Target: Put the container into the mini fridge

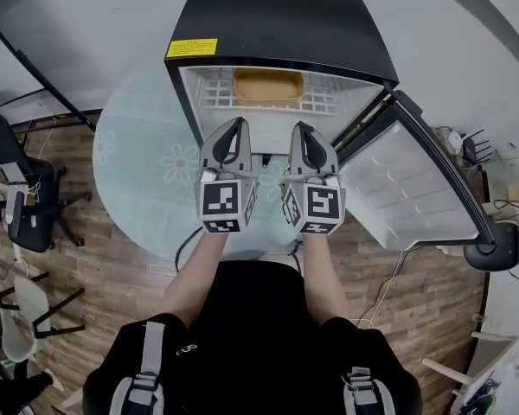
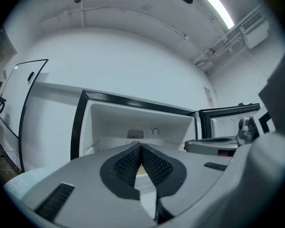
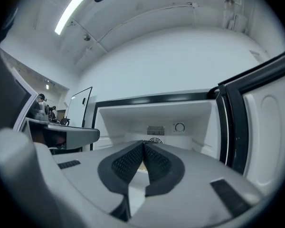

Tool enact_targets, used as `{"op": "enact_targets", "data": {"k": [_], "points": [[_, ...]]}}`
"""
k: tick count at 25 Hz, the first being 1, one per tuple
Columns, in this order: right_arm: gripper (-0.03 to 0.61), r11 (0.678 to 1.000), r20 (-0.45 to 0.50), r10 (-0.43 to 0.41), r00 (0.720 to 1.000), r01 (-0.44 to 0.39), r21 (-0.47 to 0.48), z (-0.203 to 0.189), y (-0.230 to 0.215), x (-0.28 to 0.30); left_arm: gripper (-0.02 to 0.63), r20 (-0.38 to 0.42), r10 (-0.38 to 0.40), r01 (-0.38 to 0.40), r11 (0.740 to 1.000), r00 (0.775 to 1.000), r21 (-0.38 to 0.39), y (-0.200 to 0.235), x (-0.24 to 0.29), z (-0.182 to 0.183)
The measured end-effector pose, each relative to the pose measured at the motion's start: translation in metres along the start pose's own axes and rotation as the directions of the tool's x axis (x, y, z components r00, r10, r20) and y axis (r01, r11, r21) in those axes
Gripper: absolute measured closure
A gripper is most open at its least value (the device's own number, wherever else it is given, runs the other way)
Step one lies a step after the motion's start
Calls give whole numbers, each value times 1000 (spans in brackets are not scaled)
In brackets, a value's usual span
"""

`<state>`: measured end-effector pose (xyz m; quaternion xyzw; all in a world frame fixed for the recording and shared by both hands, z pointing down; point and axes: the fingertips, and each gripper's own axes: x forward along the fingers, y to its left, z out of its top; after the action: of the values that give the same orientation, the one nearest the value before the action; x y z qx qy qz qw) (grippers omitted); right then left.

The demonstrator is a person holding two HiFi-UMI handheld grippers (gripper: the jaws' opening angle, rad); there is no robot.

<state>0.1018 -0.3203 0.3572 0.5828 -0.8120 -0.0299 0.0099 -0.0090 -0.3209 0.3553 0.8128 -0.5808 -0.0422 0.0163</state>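
1. Both tools showed in the head view: my left gripper and right gripper hung side by side at mid-frame before the open mini fridge. Only this view showed the container, on the wire shelf at top centre. I judged it best to draw straight back, then swing the door shut.
2. Left gripper view, lower centre: my pads were clenched together, empty.
3. Right gripper view: pads likewise pressed shut on nothing. The back-wall vent showed at centre and the door's inner edge at right.
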Motion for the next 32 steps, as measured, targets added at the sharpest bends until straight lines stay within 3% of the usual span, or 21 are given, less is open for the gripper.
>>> {"op": "enact_targets", "data": {"k": [7, 11, 17, 32], "points": [[574, 998, -45, 56, 997, -56, 17, -22, 24, -25, 609, -26, -27, 26, 999, 999, -19, -13, -30, -24], [574, 997, -51, 79, 996, -78, 18, -27, 31, -31, 609, -33, -41, 42, 999, 999, 19, -19, -36, -29], [574, 996, -65, 87, 994, -87, 4, -30, 36, -34, 609, -10, -42, 42, 998, 999, 48, -18, -40, -27], [575, 995, -79, 98, 992, -99, -3, -35, 39, -38, 609, -50, -53, 55, 998, 997, 44, -24, -42, -42]]}}
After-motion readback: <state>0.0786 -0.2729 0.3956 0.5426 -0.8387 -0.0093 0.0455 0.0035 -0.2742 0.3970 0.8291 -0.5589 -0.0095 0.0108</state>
